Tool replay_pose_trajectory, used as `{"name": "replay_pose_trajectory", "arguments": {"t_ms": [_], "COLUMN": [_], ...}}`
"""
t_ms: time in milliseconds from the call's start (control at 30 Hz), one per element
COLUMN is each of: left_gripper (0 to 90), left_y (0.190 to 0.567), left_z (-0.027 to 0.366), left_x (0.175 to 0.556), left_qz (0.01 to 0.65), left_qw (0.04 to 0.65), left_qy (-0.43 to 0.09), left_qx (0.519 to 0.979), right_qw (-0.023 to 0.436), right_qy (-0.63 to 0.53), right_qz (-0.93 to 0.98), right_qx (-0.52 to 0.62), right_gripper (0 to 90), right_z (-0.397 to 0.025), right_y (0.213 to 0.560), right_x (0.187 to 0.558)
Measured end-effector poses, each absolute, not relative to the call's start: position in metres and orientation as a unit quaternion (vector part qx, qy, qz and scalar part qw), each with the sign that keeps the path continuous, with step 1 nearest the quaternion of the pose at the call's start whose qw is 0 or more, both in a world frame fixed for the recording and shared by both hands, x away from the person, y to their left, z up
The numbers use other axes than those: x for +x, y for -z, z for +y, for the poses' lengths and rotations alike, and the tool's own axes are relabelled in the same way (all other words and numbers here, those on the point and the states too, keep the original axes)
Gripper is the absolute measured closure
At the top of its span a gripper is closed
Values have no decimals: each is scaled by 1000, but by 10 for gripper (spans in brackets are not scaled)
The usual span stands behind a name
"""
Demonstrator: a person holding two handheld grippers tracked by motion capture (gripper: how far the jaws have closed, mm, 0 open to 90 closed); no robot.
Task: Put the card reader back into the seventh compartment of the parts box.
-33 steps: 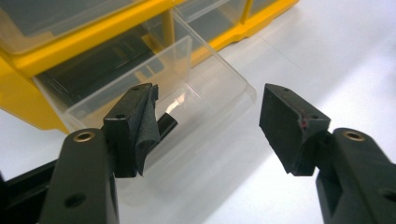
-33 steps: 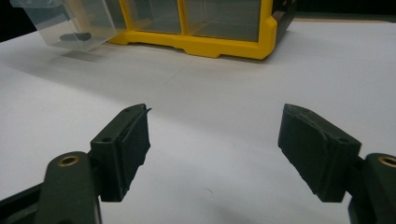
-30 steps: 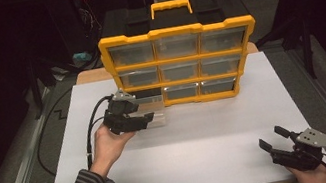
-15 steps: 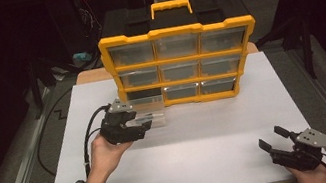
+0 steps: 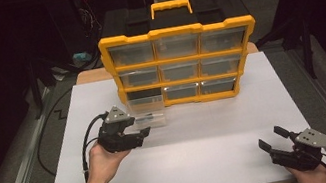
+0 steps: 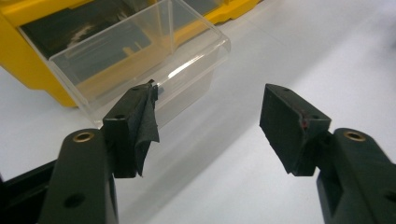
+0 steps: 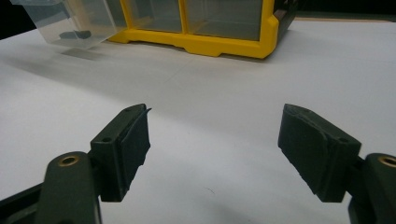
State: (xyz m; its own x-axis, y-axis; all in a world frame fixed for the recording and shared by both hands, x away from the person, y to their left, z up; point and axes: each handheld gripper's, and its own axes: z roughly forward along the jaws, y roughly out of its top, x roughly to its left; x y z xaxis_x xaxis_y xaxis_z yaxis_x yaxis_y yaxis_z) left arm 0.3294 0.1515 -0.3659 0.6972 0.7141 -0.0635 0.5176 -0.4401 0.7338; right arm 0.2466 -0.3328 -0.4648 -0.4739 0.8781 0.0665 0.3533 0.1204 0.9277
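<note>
High view: yellow drawer organiser (image 5: 179, 53) stands at the far side of the white tabletop (image 5: 202, 150). Bottom-left slot is dark and open; its clear plastic drawer (image 5: 148, 110) is drawn most of the way out onto the table and, as far as this view tells, sits still partly in the slot. Left gripper (image 5: 141, 135) lies just in front of the drawer, held in a hand with a striped sleeve. Right gripper (image 5: 270, 139) rests at the near right corner, well apart from the cabinet.

Left gripper view: jaws spread wide, nothing between them. Left gripper (image 6: 210, 121) is just short of the drawer's front lip. Clear plastic drawer (image 6: 140, 60) is transparent with thin walls; I can make out no contents from here. One pad's covering is peeling loose at its edge.

Right gripper view: right gripper (image 7: 215, 140) has its jaws wide apart over bare table, holding nothing. Clear plastic drawer (image 7: 74, 21) appears far off, a small dark item inside.

Judgement: the drawer looks pulled out and let go. What is left is probably lifting it fully free or reaching for the item inside; the right gripper looks idle.
</note>
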Motion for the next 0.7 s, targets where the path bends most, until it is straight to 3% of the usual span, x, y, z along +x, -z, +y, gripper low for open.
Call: {"name": "replay_pose_trajectory", "arguments": {"t_ms": [700], "left_gripper": [356], "left_y": [386], "left_z": [171], "left_x": [312], "left_qz": [382], "left_qw": [397], "left_qy": [-141], "left_qx": [823], "right_qw": [264], "right_qy": [-497], "right_qz": [701], "right_qx": [439], "right_gripper": [251], "right_z": [-333], "right_y": [465], "right_x": [247]}}
